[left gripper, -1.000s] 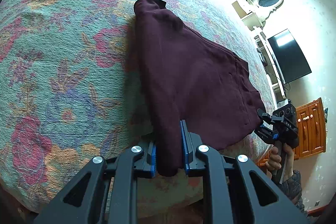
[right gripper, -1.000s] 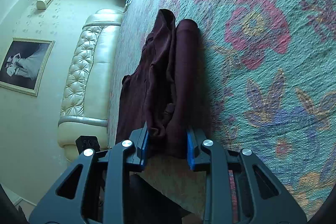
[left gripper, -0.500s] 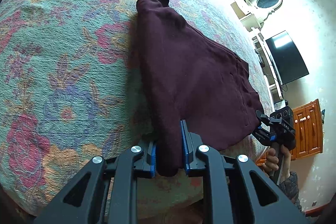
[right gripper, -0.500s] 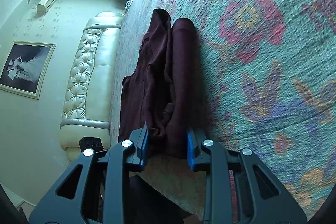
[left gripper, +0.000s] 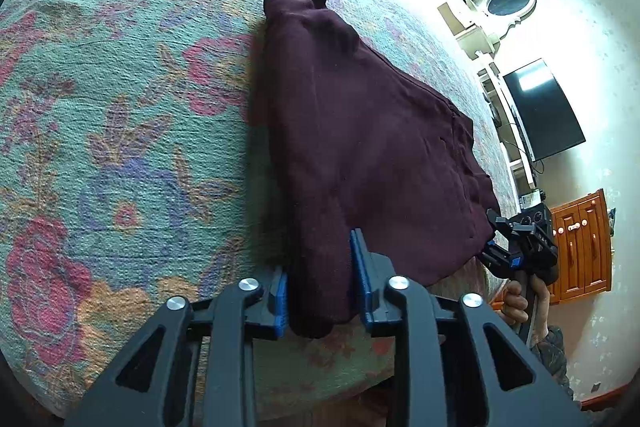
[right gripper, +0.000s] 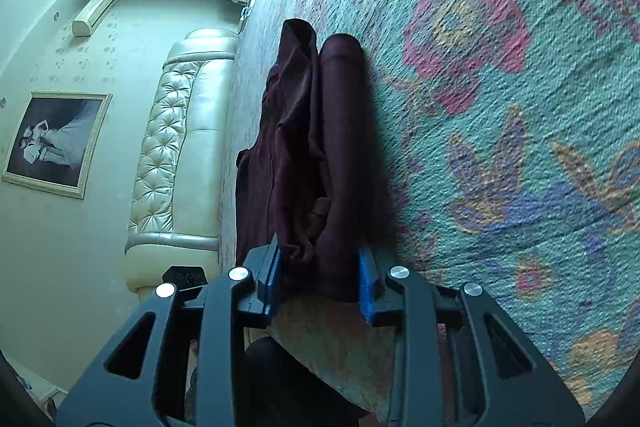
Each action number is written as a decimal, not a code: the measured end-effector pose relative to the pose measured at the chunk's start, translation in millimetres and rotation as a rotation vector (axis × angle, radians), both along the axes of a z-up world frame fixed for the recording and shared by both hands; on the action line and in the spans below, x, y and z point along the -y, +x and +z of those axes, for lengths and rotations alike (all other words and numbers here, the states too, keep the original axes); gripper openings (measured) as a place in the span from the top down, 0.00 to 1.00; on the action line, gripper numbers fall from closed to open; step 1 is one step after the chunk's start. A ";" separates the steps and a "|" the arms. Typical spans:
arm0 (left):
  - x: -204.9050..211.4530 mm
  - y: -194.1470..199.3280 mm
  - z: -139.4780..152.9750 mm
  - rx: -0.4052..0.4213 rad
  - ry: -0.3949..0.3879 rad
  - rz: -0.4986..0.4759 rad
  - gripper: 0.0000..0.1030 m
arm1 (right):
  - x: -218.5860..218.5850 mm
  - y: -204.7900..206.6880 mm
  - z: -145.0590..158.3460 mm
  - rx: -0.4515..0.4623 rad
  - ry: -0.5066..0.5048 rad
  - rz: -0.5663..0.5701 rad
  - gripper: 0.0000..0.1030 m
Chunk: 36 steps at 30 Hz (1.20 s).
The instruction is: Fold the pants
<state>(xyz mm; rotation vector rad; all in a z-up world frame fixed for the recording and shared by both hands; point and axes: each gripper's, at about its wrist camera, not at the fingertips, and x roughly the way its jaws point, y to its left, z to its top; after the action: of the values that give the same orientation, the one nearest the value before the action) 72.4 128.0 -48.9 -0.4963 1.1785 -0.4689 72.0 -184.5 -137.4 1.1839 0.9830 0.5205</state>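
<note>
The left gripper [left gripper: 320,287] is opening, with a gap beside the dark red pants [left gripper: 360,131] between its blue pads. The right gripper [right gripper: 320,283] is opening too, the cloth still touching both pads. The pants lie folded on the flowery bedspread [left gripper: 120,107].

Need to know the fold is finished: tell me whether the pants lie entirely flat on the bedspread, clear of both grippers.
No. The pants have cloth between the pads of the opening left gripper.

The dark maroon cloth pants [right gripper: 316,155] hide the floral woven bedspread [right gripper: 500,107] beneath them. Beside the pants, the person's hand [left gripper: 516,303] is partly hidden behind the gripper handle.
</note>
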 end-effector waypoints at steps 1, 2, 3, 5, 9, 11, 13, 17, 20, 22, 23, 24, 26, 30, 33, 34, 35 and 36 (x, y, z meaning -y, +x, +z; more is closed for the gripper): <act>-1.2 -0.1 -1.0 -0.003 -0.002 0.006 0.63 | 2.6 -1.2 -2.4 -0.006 0.010 -0.007 0.68; -2.3 0.0 -1.8 -0.006 -0.010 0.010 0.61 | 4.9 -2.1 -4.9 -0.010 0.023 -0.011 0.67; -2.9 0.0 -2.1 -0.006 -0.015 0.012 0.58 | 7.3 -3.3 -6.2 -0.012 0.033 -0.013 0.67; -2.3 -0.9 -0.8 0.005 -0.007 0.008 0.51 | 10.7 -6.6 -6.2 -0.012 0.027 -0.023 0.63; 7.7 -9.4 13.0 0.083 0.108 0.008 0.24 | 15.4 -14.2 -2.2 -0.015 -0.006 -0.030 0.58; 15.5 -16.4 21.0 0.133 0.205 0.015 0.20 | 19.0 -19.6 0.8 -0.017 -0.040 -0.035 0.53; 21.2 -22.5 24.9 0.167 0.274 0.027 0.19 | 20.5 -25.7 6.0 -0.024 -0.076 -0.044 0.49; 29.1 -34.6 28.1 0.201 0.357 0.071 0.19 | 16.3 -42.6 20.1 -0.037 -0.238 -0.071 0.43; 37.2 -46.4 33.9 0.243 0.420 0.119 0.19 | -0.4 -54.0 37.5 -0.019 -0.450 -0.071 0.34; 41.1 -53.8 37.4 0.276 0.448 0.153 0.19 | -18.8 -62.2 49.7 0.000 -0.611 -0.068 0.30; 44.1 -58.5 39.1 0.294 0.468 0.176 0.19 | -28.3 -65.4 54.1 0.008 -0.679 -0.066 0.27; 43.3 -60.8 39.1 0.304 0.476 0.189 0.19 | -38.2 -69.4 57.3 0.019 -0.747 -0.063 0.24; 45.6 -66.3 39.3 0.319 0.485 0.201 0.19 | -52.7 -75.7 60.7 0.043 -0.815 -0.066 0.21; 42.7 -72.3 36.4 0.340 0.450 0.207 0.19 | -79.2 -82.3 63.8 0.062 -0.938 -0.059 0.21; 37.1 -73.3 35.4 0.329 0.401 0.214 0.19 | -97.4 -83.3 69.5 0.110 -0.984 -0.022 0.20; 35.9 -73.0 36.2 0.328 0.382 0.210 0.19 | -100.4 -83.5 70.3 0.118 -0.991 -0.012 0.20; 36.5 -74.1 36.9 0.330 0.379 0.207 0.19 | -103.4 -83.7 72.1 0.125 -0.998 -0.010 0.19; 37.1 -75.1 37.6 0.337 0.394 0.205 0.19 | -104.4 -83.1 75.0 0.133 -0.998 -0.011 0.19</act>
<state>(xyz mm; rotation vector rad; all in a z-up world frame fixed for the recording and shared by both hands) -2.7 90.9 -11.3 -0.1824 0.8541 -0.1284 -11.1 -80.1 -62.5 0.2543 0.9349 0.0491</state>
